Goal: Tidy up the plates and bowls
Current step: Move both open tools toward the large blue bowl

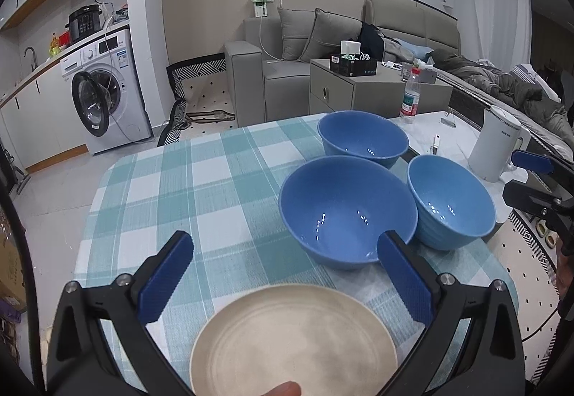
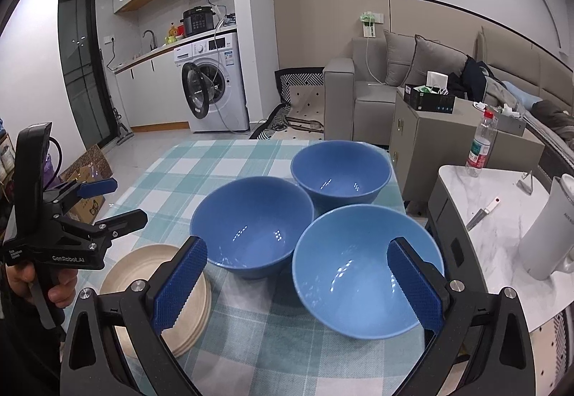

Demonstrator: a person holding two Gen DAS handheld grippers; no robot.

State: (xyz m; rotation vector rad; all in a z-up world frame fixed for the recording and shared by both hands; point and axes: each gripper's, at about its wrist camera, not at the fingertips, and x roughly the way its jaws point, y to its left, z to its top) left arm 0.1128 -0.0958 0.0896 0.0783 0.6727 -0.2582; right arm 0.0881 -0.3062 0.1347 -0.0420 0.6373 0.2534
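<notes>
Three blue bowls (image 2: 312, 224) are clustered at 12 o'clock of the spread, empty right gripper (image 2: 297, 284). The nearest bowl (image 2: 366, 270) is framed between its fingers; the left gripper (image 1: 283, 281), likewise released, is held over the beige plate (image 1: 294, 338).

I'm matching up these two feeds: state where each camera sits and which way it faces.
Left wrist: above the table's near edge, looking over the cream plate; open left gripper and a fingertip show.
Right wrist: further right, over the light blue bowl; open right gripper shows.
Shared: three blue bowls, checked tablecloth, washing machine.
</notes>
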